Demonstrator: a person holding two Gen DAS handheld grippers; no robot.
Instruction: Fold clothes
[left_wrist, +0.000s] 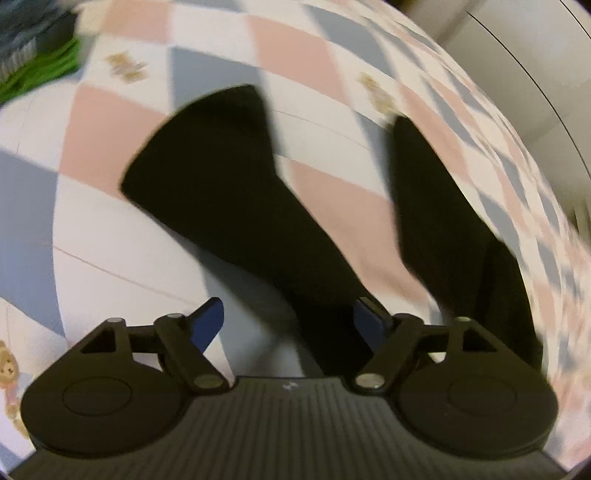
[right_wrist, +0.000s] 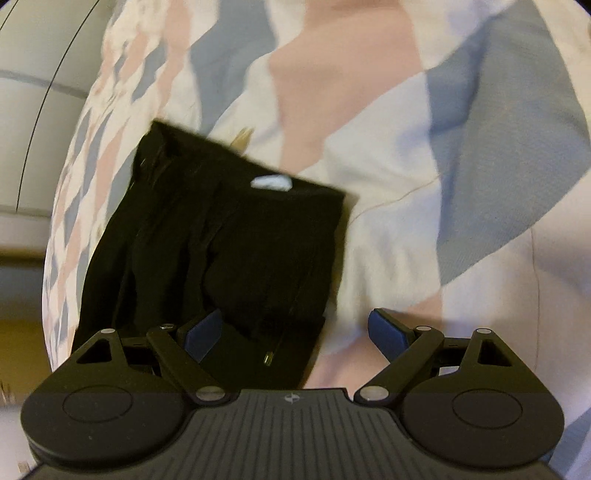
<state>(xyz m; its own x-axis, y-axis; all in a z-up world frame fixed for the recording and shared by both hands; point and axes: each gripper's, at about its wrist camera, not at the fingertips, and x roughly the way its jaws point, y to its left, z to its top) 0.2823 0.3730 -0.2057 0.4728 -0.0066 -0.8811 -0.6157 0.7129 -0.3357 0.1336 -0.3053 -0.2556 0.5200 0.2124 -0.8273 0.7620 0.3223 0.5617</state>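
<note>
- The left tongs (left_wrist: 295, 325) are sitting nearest the left wrist camera, their blue pads (left_wrist: 208, 325) spread wide apart and gripping nothing.
- One leg of the black trousers (left_wrist: 236, 192) is running up from between those pads across the bed; the right-hand pad is lying against or just beside the cloth, and the blur is keeping me from telling which.
- The second trouser leg is lying off to the right, apart from the first, with the bedding showing between the two.
- A checked bedsheet (left_wrist: 303, 48) in pink, blue-grey and white, with small bear prints, is covering the bed under the trousers.
- A green and grey bundle (left_wrist: 33, 48) is lying at the far left corner of the bed, too blurred to name.
- In the right wrist view the right tongs (right_wrist: 297, 330) are also standing spread, holding nothing.
- The waist end of the trousers is lying flat ahead of them and to the left, reaching under the left pad, with a small pale label (right_wrist: 270, 182) showing at the waistband.
- A small metal zip pull (right_wrist: 267, 358) is glinting close to the tongs.
</note>
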